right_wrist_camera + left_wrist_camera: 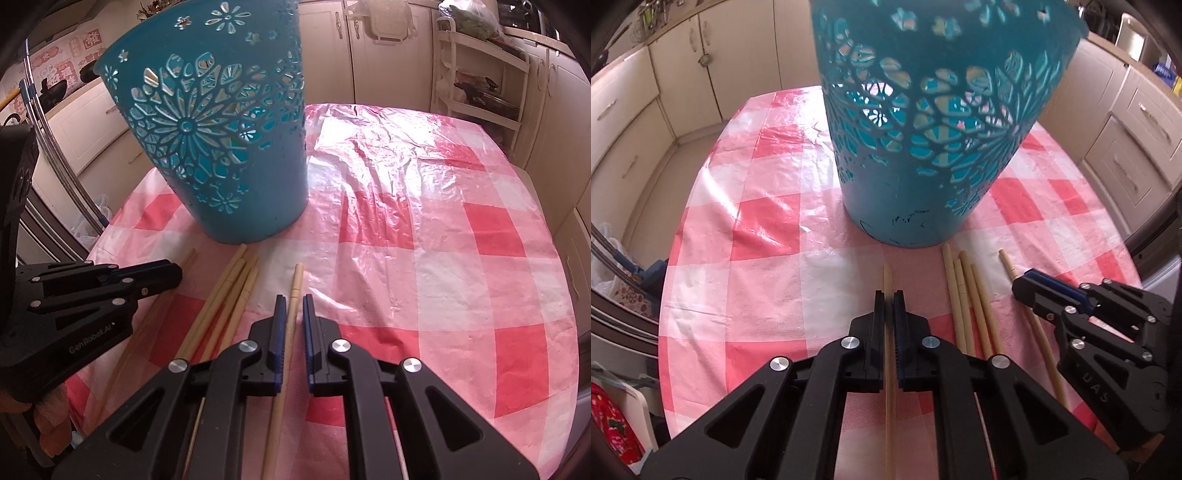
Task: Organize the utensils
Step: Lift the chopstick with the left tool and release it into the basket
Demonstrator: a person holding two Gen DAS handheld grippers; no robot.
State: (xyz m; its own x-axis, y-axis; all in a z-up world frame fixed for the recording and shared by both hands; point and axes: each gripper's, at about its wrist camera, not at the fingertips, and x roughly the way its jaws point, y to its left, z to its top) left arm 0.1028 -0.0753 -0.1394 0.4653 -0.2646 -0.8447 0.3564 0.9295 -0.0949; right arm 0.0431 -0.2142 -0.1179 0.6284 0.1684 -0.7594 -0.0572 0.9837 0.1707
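A teal cut-out plastic basket (923, 129) (221, 147) stands upright on the checked tablecloth. Several bamboo chopsticks (971, 295) (229, 295) lie side by side in front of it. My left gripper (889, 295) is shut on one chopstick (887, 277), which runs between its fingers toward the basket. My right gripper (294, 299) straddles another chopstick (295, 291); its jaws stand slightly apart with a gap on the right side, and the stick rests against the left pad. Each gripper shows in the other's view: the right gripper (1027, 284) and the left gripper (173, 273).
The round table (480, 258) carries a wrinkled pink-and-white plastic cloth. Cream kitchen cabinets (683, 74) surround it. A white shelf rack (480, 81) stands behind the table at the right. Bags (613, 273) sit on the floor at the left.
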